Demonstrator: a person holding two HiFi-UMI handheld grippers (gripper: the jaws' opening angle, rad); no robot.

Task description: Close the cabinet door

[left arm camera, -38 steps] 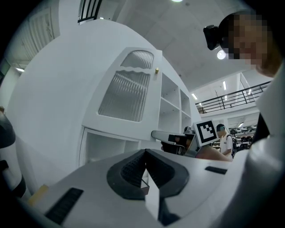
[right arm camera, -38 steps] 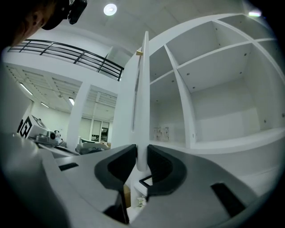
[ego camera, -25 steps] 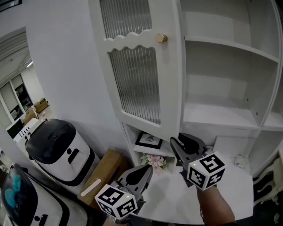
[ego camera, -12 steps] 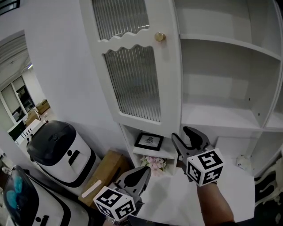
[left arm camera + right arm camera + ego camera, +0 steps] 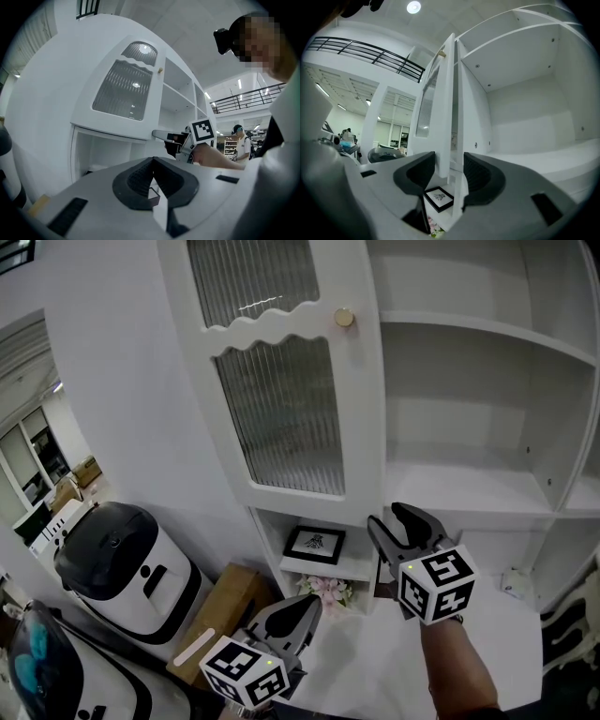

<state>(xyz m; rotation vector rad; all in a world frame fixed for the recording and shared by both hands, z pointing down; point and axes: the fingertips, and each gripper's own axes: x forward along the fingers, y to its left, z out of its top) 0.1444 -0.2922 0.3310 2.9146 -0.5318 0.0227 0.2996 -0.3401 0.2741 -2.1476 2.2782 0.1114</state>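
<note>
1. Since a second ago, my right gripper (image 5: pixel 401 521) has just been opening; its jaws now stand wide apart.
2. The cabinet door (image 5: pixel 281 418) hangs open, and its lower free edge sits between those jaws, unpinched.
3. My left gripper (image 5: pixel 302 610) is closed and empty, below the door.

Our left claw (image 5: pixel 315 601) and our right claw (image 5: pixel 390 517) were grey moulded shells with black ribbed pads (image 5: pixel 418 171). The left marker cube (image 5: pixel 246 671) and the right marker cube (image 5: pixel 437 585) were white with black squares, each with a small green light.
</note>
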